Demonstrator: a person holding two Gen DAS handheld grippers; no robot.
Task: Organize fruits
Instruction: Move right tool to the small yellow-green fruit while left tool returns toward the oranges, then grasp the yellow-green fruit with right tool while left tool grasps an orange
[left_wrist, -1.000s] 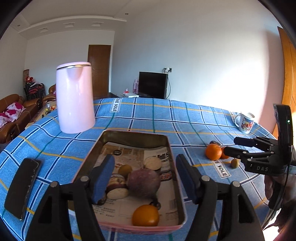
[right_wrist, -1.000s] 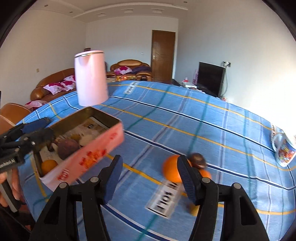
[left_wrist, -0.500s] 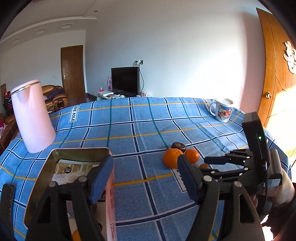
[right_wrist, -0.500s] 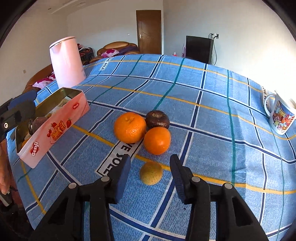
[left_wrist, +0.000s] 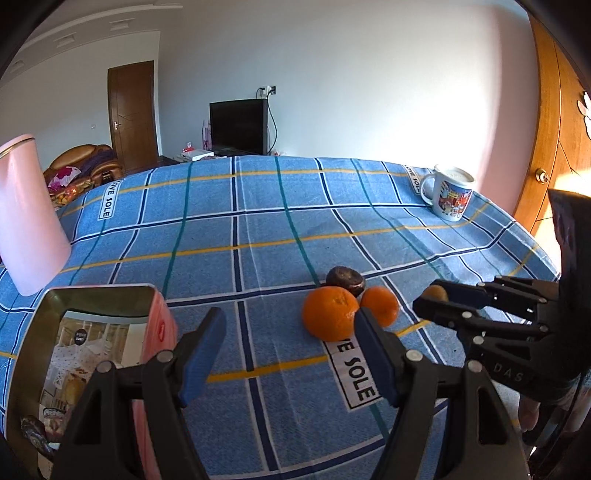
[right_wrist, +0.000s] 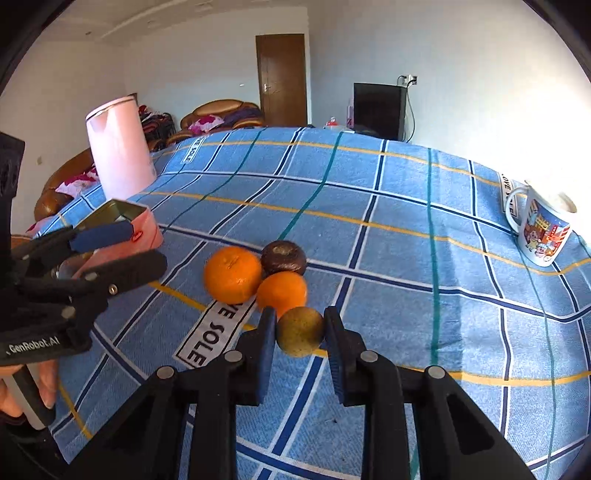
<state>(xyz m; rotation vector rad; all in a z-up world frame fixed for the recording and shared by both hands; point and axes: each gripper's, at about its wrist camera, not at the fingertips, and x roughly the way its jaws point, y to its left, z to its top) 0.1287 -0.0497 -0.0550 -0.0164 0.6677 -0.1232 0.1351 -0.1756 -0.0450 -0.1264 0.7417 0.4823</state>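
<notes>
My right gripper is shut on a small yellow-green fruit, low over the blue checked tablecloth; it also shows in the left wrist view. Just beyond it lie a large orange, a smaller orange and a dark brown fruit, touching each other. My left gripper is open and empty, hovering between the pink tin box and the large orange. The tin, lined with printed paper, holds several fruits, mostly hidden.
A pink kettle stands at the far left of the table. A printed mug stands near the right edge. The tablecloth covers the whole table; the table's near edge is close below both grippers.
My right gripper moved forward and closed on the yellow-green fruit. My left gripper swung right, away from the tin and toward the oranges.
</notes>
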